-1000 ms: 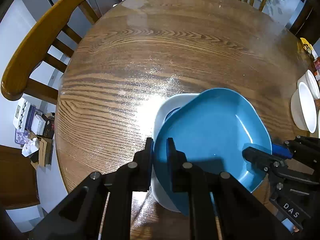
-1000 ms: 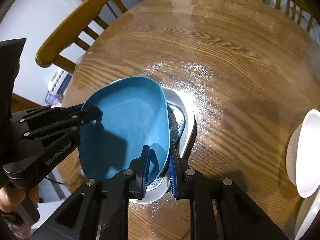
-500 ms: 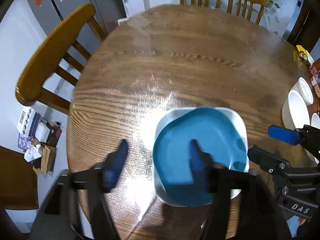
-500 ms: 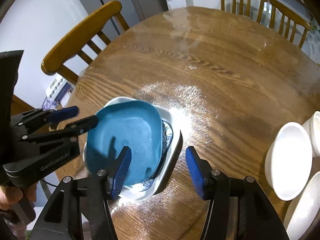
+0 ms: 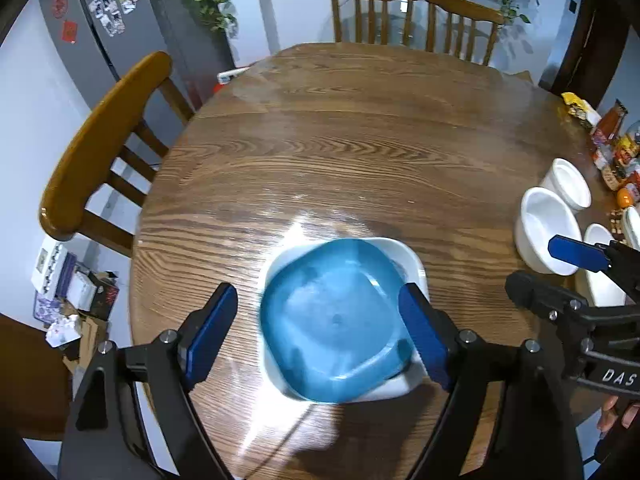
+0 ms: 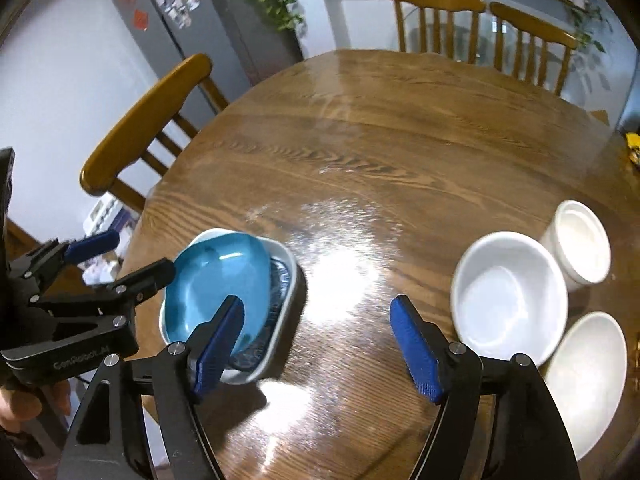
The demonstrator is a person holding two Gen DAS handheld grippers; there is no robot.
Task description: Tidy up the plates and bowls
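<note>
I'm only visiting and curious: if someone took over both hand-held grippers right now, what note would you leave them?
Left hand-held gripper: jaws opening, nothing gripped; above the blue plate.
Right hand-held gripper: jaws opening, nothing held, over bare table.
Done: blue plate sits in the white square dish near the table's edge.
Left: three white bowls stand loose, not stacked, on the right side. Gathering them looks like the next step.
</note>
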